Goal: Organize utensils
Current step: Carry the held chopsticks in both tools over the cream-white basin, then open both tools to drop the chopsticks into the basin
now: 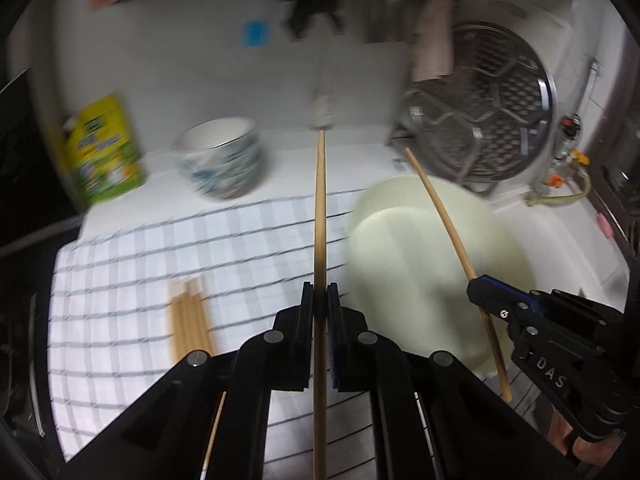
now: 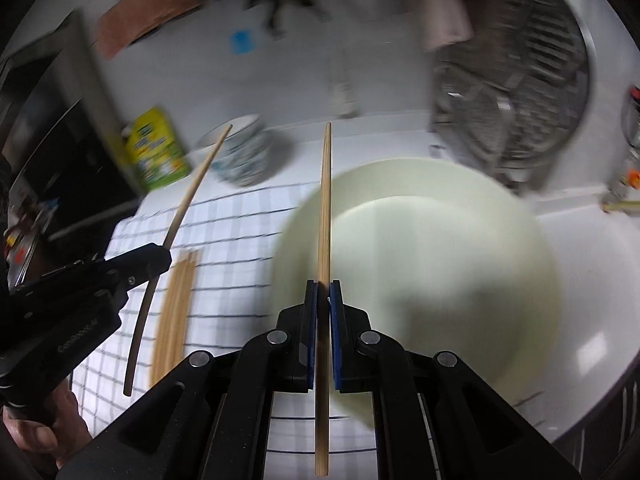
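Note:
My left gripper (image 1: 320,290) is shut on a wooden chopstick (image 1: 320,208) that runs straight ahead above the checked cloth (image 1: 140,272). My right gripper (image 2: 323,288) is shut on another wooden chopstick (image 2: 325,200), held over the pale green plate (image 2: 440,260). The right gripper also shows in the left wrist view (image 1: 476,286) with its chopstick (image 1: 440,204). The left gripper shows in the right wrist view (image 2: 160,258) with its chopstick (image 2: 192,188). Several loose chopsticks (image 1: 190,320) lie side by side on the cloth, also in the right wrist view (image 2: 176,304).
A blue-patterned bowl (image 1: 224,156) and a green-yellow carton (image 1: 104,152) stand at the back left. A round metal steamer rack (image 1: 492,104) leans at the back right. The pale green plate (image 1: 420,248) sits right of the cloth.

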Demonstrator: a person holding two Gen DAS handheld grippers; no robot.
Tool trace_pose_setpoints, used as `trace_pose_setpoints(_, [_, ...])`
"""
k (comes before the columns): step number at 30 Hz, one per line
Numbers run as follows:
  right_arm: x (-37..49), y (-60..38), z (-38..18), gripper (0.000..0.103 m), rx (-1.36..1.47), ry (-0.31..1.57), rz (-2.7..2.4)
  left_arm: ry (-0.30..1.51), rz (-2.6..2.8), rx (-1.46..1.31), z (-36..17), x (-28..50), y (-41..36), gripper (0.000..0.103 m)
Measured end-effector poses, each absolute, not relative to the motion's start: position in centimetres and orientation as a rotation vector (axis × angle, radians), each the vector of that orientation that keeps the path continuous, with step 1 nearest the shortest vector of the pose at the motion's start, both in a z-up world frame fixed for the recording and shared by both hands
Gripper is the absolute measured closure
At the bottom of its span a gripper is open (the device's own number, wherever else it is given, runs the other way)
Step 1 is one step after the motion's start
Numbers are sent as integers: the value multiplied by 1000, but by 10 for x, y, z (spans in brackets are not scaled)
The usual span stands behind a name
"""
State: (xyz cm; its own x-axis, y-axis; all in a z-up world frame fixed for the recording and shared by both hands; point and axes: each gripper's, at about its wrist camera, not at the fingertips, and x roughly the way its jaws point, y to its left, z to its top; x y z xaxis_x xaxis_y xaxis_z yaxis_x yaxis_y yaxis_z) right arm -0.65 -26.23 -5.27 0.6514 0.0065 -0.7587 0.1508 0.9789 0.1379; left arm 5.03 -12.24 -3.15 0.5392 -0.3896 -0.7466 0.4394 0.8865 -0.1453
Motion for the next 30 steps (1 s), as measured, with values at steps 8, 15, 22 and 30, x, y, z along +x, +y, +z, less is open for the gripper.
trace_pose_setpoints(8, [-2, -349, -78, 97, 278, 894, -179, 903, -589, 114, -47, 65, -225, 96])
trace_pose_setpoints(15, [12, -371, -109, 97, 319, 958, -164, 960, -580, 177, -83, 78, -264, 96])
trace_pose_setpoints(22, [16, -386, -124, 97, 339, 984, -159, 957, -543, 211, -95, 85, -274, 96])
trace_pose_setpoints(30, [19, -389, -119, 87, 322, 976, -169, 939, -504, 226, -93, 86, -271, 95])
